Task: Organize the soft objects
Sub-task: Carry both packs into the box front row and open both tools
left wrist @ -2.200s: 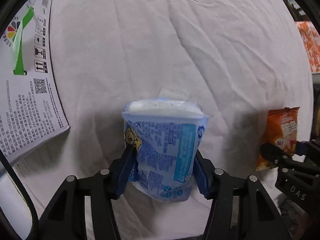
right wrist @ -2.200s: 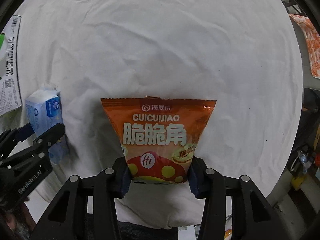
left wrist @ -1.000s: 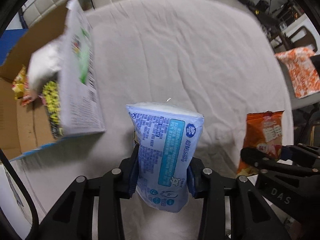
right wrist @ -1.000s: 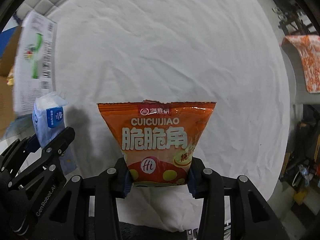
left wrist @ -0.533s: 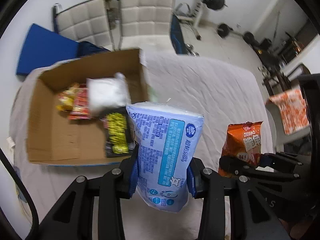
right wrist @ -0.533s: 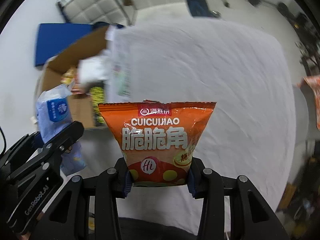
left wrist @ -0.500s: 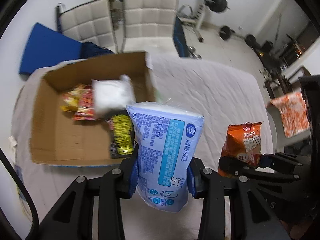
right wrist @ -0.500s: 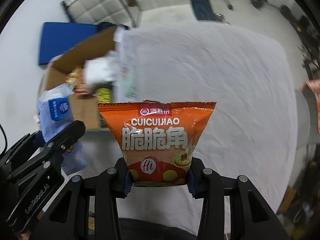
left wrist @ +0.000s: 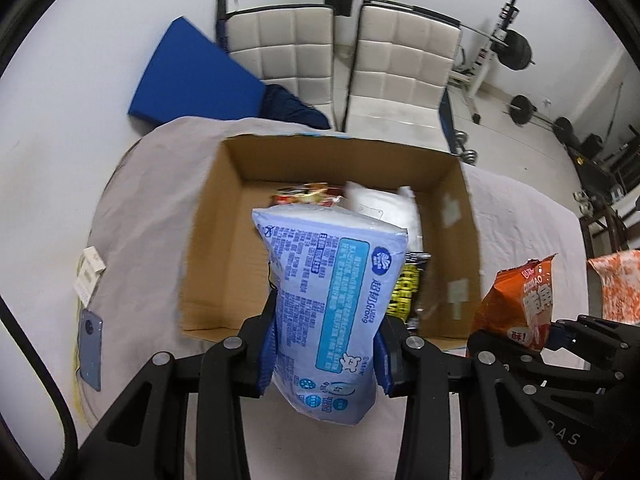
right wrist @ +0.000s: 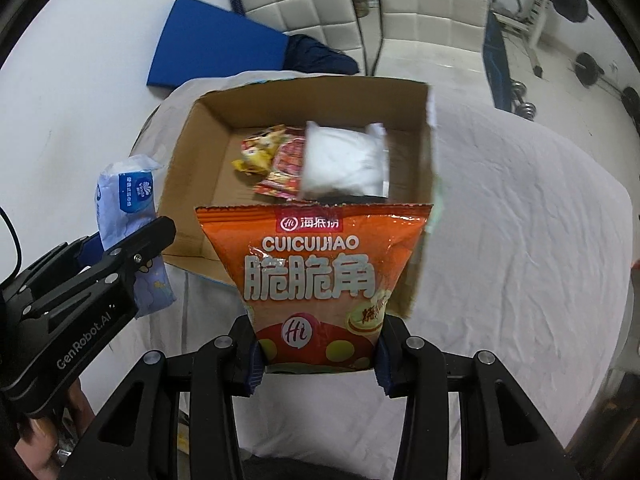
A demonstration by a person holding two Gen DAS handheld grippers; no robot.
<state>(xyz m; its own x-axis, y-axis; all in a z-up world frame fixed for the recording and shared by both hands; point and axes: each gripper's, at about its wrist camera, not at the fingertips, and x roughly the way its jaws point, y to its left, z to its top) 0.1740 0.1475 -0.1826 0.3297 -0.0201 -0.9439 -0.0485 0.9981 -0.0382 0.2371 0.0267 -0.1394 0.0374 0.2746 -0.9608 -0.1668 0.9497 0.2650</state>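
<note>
Two packs pinched | tissue pack (left wrist: 326, 304) left fingers (left wrist: 266, 354) | chip bag (right wrist: 316, 280) right fingers (right wrist: 256, 364)

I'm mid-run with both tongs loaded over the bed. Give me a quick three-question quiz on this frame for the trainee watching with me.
1. True or false: the cardboard box is empty.
2. Multiple choice: what do the left tongs hold? A) a blue tissue pack B) a phone C) a white pouch
3. Fill in: the right tongs grip the orange snack bag near its ____ end.

Key:
1. False. A white pouch and red and yellow snack packets already lie inside.
2. A. The phone lies on the sheet at the left.
3. Bottom. The printed text reads upright above the tongs.
</note>
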